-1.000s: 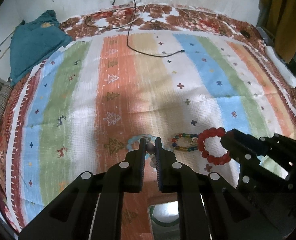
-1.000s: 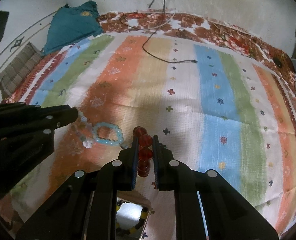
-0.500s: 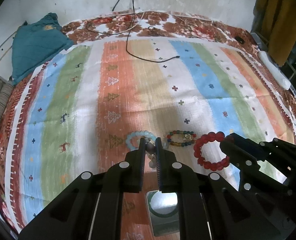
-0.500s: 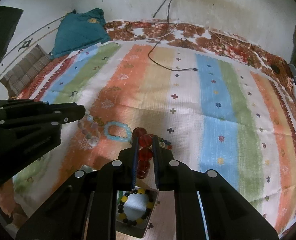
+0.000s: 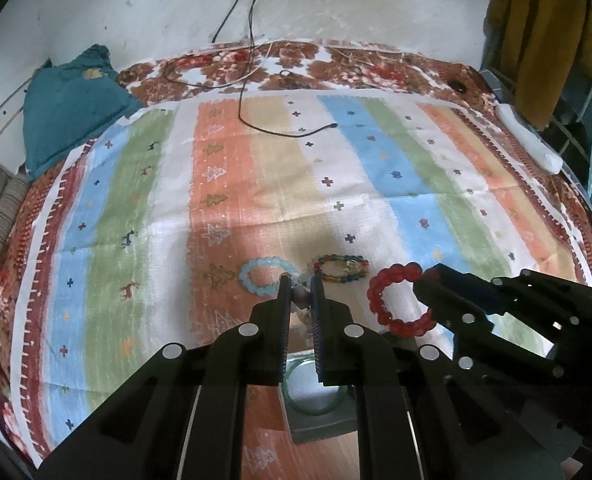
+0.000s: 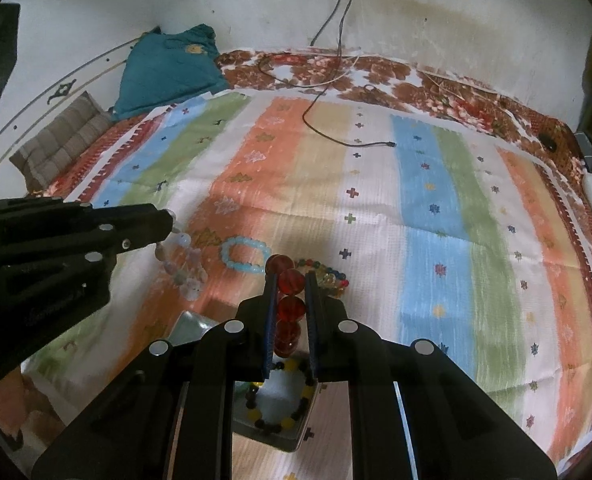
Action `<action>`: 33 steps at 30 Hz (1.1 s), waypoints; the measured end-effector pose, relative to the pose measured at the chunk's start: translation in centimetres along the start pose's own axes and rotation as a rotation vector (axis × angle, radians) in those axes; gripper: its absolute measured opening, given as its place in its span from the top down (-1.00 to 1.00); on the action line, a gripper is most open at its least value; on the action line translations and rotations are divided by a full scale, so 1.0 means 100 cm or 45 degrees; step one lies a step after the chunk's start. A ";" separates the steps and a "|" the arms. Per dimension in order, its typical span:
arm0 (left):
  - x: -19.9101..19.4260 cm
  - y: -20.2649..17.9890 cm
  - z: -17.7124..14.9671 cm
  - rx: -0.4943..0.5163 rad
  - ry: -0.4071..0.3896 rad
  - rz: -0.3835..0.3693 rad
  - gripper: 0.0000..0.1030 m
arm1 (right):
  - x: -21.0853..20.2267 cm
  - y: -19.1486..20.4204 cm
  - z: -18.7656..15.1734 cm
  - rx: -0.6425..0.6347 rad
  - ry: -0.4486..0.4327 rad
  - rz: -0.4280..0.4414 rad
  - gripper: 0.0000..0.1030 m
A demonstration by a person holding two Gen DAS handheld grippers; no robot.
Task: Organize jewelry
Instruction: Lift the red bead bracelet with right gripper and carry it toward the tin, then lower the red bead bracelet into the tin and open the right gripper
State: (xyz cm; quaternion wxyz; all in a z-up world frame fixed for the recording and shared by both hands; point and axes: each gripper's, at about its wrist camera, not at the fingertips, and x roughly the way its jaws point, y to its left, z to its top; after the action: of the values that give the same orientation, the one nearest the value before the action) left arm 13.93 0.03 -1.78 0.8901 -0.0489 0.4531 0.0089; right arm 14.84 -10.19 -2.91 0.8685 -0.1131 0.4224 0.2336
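My left gripper [image 5: 299, 284] is shut on a pale clear-bead bracelet [image 6: 184, 270] and holds it above the striped cloth [image 5: 256, 184]. My right gripper [image 6: 290, 280] is shut on a red bead bracelet [image 5: 395, 300], lifted off the cloth. A light blue bracelet [image 5: 266, 278] and a multicoloured bracelet [image 5: 341, 268] lie on the cloth just ahead. Below the left gripper is a grey box [image 5: 319, 420] holding a green bangle [image 5: 313, 410]. Below the right gripper is a box [image 6: 276, 432] holding a yellow and black bracelet [image 6: 280, 424].
A black cable [image 5: 288, 130] lies on the far middle of the cloth. A teal cushion [image 5: 68, 100] sits at the far left by the wall. A white object [image 5: 529, 146] lies at the right edge. Yellow fabric [image 5: 543, 32] hangs at the far right.
Both grippers have risen and drawn back with their bracelets. The boxes below them have come further into view, and the blue and multicoloured bracelets stay on the cloth.
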 end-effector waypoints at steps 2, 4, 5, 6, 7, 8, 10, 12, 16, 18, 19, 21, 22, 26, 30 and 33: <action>-0.003 -0.002 -0.003 0.003 -0.004 -0.004 0.82 | -0.003 0.002 -0.004 -0.014 0.001 0.001 0.73; -0.006 -0.003 -0.008 0.003 -0.008 -0.013 0.82 | -0.007 0.003 -0.007 -0.019 -0.006 0.003 0.73; -0.008 -0.004 -0.010 0.007 -0.009 -0.016 0.82 | -0.009 0.004 -0.009 -0.022 -0.010 0.007 0.73; -0.010 -0.005 -0.012 0.009 -0.013 -0.017 0.82 | -0.011 0.005 -0.010 -0.022 -0.013 0.011 0.73; -0.012 -0.006 -0.014 0.012 -0.017 -0.019 0.82 | -0.013 0.005 -0.012 -0.022 -0.017 0.014 0.73; -0.014 -0.006 -0.016 0.014 -0.021 -0.024 0.82 | -0.014 0.005 -0.013 -0.022 -0.019 0.018 0.73; -0.018 -0.008 -0.020 0.015 -0.028 -0.030 0.82 | -0.018 0.007 -0.017 -0.025 -0.020 0.027 0.73; -0.021 -0.008 -0.024 0.016 -0.032 -0.040 0.82 | -0.021 0.008 -0.021 -0.029 -0.021 0.031 0.73; -0.028 -0.008 -0.033 0.004 -0.043 -0.058 0.82 | -0.025 0.009 -0.030 -0.034 -0.017 0.037 0.73; -0.030 -0.009 -0.037 0.005 -0.046 -0.062 0.82 | -0.027 0.010 -0.033 -0.038 -0.013 0.037 0.73; -0.032 -0.010 -0.038 0.006 -0.048 -0.064 0.82 | -0.027 0.011 -0.035 -0.049 -0.010 0.037 0.73; -0.035 -0.012 -0.042 0.016 -0.051 -0.065 0.82 | -0.028 0.013 -0.037 -0.056 -0.006 0.038 0.73; -0.036 -0.013 -0.045 0.025 -0.053 -0.055 0.82 | -0.028 0.013 -0.038 -0.058 -0.001 0.040 0.73; -0.036 -0.015 -0.050 0.033 -0.039 -0.064 0.82 | -0.025 0.012 -0.041 -0.046 0.014 0.038 0.72; -0.032 -0.014 -0.050 0.028 -0.014 -0.028 0.81 | -0.026 0.006 -0.040 -0.014 0.009 -0.007 0.47; -0.034 -0.009 -0.049 0.009 -0.019 -0.023 0.77 | -0.023 -0.001 -0.040 0.012 0.022 -0.028 0.36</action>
State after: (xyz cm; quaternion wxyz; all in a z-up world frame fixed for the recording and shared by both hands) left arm 8.02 -1.27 -1.85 0.8937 -0.0499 0.4459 -0.0002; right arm 10.89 -12.54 -3.54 0.8679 -0.1156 0.4296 0.2210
